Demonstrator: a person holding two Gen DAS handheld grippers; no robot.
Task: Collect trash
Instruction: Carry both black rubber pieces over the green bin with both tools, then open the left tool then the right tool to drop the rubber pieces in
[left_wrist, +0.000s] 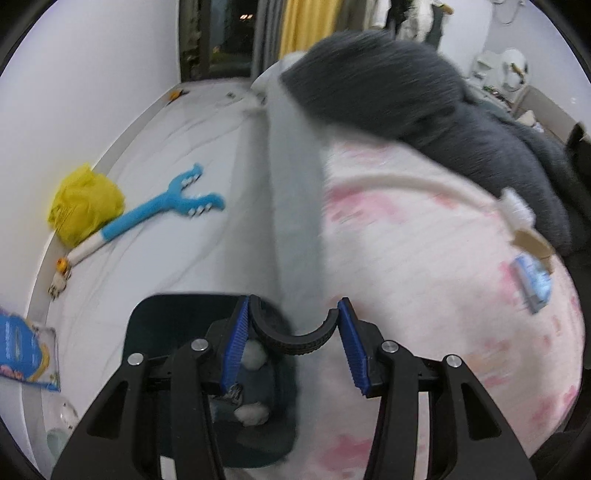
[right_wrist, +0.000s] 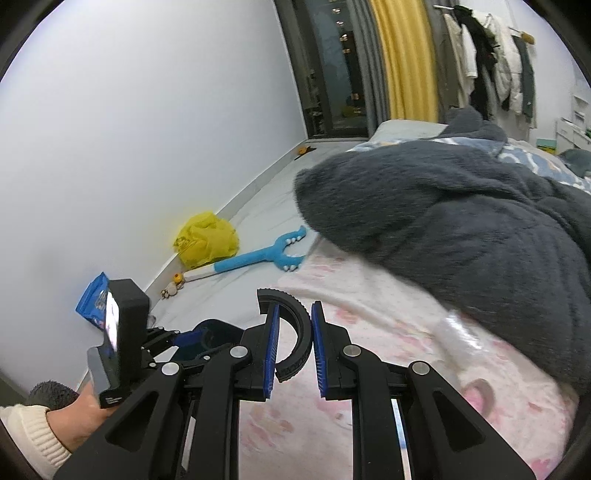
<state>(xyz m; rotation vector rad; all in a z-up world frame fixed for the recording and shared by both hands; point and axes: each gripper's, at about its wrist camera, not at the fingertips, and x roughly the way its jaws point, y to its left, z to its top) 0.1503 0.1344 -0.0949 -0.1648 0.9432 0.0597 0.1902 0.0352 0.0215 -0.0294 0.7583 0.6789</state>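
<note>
My left gripper (left_wrist: 293, 317) has its jaws wide apart, with a black curved tyre-like piece (left_wrist: 295, 338) spanning between the blue pads; I cannot tell whether it grips it. Below it stands a dark bin (left_wrist: 155, 325) with white crumpled tissues (left_wrist: 255, 356) inside. My right gripper (right_wrist: 294, 328) is closed on a black curved tyre-like piece (right_wrist: 301, 332) above the pink bedding (right_wrist: 369, 369). A small blue packet (left_wrist: 533, 282) and a cardboard scrap (left_wrist: 532, 240) lie on the pink bedding at the right. The left gripper body (right_wrist: 122, 332) shows in the right wrist view.
A yellow plastic bag (left_wrist: 85, 203) and a blue claw-shaped toy (left_wrist: 166, 206) lie on the grey sheet by the wall. A blue printed packet (left_wrist: 26, 350) lies at the left. A dark fluffy blanket (left_wrist: 388, 81) covers the bed's far part. Clothes hang (right_wrist: 487, 55) behind.
</note>
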